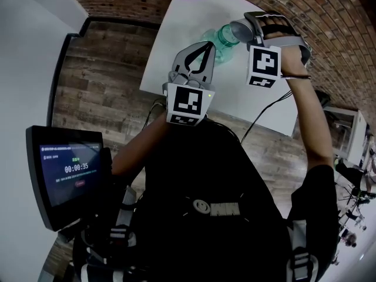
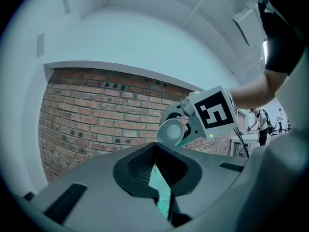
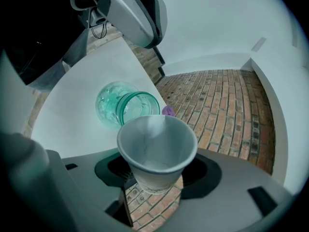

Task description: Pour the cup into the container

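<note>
Cup [image 3: 157, 149] first: where is it?
– In the air, clamped at its lower wall between the right gripper's [image 3: 154, 178] two jaws, tipped so its mouth leans toward the container [image 3: 128, 105].
And the container?
– A green glass jar, standing as far as I can tell on the white table [image 1: 170, 40], its opening just beyond and below the cup's lip. That placing looks deliberate: whatever runs off the lip should drop into the opening, not onto the table.
Is anything running?
– I see no stream. The cup's inside looks pale and bare; whether it is emptied I cannot say.
Why grip so low?
– My guess: the rim is left free, so nothing blocks the pour.
The right hand [image 1: 286, 37]?
– Raised high, forearm reaching up, wrist bent so the gripper slopes down over the jar.
The left gripper [image 1: 205, 47]?
– Level, beside the jar and above the table, jaws closed tip to tip, gripping nothing. A green sliver shows through the slit behind the tips; I read it as the jar below, not something held. It looks parked out of the way, its forearm drawn in near the body.
</note>
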`<move>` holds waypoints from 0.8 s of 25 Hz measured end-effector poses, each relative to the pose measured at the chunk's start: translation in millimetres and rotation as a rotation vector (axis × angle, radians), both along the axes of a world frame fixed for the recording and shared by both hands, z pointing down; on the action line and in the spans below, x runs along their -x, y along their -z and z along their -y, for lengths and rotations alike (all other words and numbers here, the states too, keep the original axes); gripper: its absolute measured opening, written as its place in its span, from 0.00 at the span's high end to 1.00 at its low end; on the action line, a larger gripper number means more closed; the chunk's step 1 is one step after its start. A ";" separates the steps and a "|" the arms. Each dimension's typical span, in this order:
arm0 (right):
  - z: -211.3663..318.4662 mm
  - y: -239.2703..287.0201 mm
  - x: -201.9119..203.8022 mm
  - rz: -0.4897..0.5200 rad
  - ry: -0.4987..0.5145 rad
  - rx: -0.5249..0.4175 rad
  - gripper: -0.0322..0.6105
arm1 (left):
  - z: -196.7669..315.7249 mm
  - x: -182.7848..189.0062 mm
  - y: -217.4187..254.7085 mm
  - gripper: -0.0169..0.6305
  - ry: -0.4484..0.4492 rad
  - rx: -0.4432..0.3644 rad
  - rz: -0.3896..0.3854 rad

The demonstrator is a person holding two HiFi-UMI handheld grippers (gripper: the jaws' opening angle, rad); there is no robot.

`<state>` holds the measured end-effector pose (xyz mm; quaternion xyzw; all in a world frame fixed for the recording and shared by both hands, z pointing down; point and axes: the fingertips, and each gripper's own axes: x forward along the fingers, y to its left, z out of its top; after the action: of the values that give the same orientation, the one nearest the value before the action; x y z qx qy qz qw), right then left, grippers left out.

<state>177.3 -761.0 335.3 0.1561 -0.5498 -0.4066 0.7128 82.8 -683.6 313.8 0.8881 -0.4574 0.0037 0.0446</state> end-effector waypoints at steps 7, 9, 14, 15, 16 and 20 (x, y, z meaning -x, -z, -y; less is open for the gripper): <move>-1.1 3.5 2.3 -0.024 0.022 -0.009 0.53 | -0.6 -1.6 1.1 0.97 -0.004 0.000 -0.003; -1.0 3.7 1.4 -0.035 0.028 -0.014 0.53 | -1.0 -3.0 1.8 0.97 -0.006 -0.001 -0.005; 0.3 3.3 2.5 -0.098 0.067 -0.035 0.53 | -1.9 -2.8 2.2 0.97 -0.005 -0.001 -0.007; 0.5 2.9 2.8 -0.117 0.080 -0.040 0.53 | -2.0 -2.6 2.2 0.97 -0.004 -0.001 -0.008; 0.6 2.5 2.6 -0.137 0.094 -0.046 0.52 | -2.1 -2.5 2.4 0.97 -0.003 -0.002 -0.009; 1.7 1.4 5.5 -0.184 0.156 -0.070 0.52 | -0.6 -1.7 2.0 0.97 0.004 0.002 -0.011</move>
<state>171.7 -762.7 333.9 0.0996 -0.4778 -0.4926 0.7205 84.5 -683.1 311.8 0.8872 -0.4588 -0.0006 0.0481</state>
